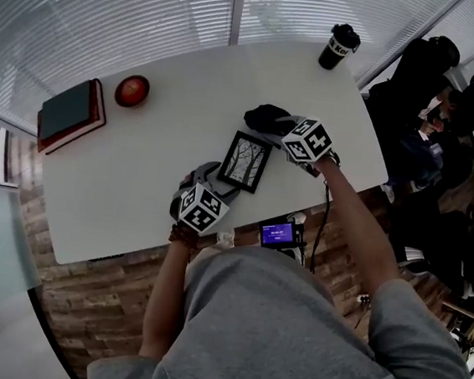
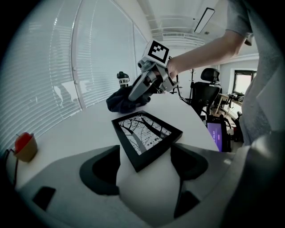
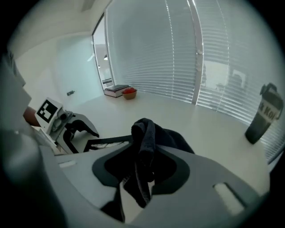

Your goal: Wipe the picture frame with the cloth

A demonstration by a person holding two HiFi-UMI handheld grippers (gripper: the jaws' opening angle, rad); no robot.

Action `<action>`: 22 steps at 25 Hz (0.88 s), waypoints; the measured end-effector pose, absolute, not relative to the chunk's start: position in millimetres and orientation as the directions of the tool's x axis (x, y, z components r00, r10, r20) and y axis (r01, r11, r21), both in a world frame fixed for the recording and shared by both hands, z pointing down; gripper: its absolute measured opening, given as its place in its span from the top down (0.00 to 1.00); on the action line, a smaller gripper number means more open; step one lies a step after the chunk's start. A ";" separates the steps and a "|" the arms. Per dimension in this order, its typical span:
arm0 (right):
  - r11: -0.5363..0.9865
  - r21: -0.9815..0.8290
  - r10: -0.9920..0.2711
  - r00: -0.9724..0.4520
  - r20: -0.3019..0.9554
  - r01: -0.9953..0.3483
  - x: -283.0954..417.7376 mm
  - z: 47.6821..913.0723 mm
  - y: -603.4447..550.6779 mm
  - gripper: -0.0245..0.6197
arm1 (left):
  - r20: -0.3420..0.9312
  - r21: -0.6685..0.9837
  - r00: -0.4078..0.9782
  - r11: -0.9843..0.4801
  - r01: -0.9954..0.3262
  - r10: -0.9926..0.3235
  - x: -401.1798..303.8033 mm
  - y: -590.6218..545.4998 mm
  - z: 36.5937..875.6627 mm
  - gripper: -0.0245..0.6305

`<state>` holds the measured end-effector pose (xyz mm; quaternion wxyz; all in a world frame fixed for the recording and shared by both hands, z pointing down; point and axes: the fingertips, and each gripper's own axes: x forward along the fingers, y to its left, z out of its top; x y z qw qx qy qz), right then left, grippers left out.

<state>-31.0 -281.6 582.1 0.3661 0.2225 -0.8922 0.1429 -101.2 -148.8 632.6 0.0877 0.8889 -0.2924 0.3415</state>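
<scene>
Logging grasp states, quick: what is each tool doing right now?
Left tool: open, jaws apart around the near corner of the picture frame.
Right tool: closed on the cloth.

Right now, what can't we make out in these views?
- Cup print: too small in head view, only partly showing in right gripper view.
- Picture frame: mostly hidden by cloth and right claw in right gripper view.
- Left claw touching frame or not: marker cube covers it in head view; left gripper view unclear.
- Small screen text: too small, head view.
</scene>
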 end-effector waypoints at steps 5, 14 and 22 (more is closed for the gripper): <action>0.882 -0.185 -0.251 -0.763 0.596 -0.434 -45.0 564.4 -279.6 0.53 | 0.654 -0.047 0.598 -0.815 -0.578 -0.462 -102.0 -148.1 631.9 0.42; 0.811 -0.289 -0.207 -0.711 0.671 -0.509 -51.2 615.1 -293.6 0.50 | 0.657 -0.046 0.597 -0.814 -0.579 -0.461 -102.5 -145.6 633.1 0.42; 0.790 -0.314 -0.222 -0.723 0.654 -0.527 -62.1 619.3 -275.2 0.73 | 0.659 -0.047 0.594 -0.813 -0.580 -0.462 -102.2 -149.1 632.7 0.41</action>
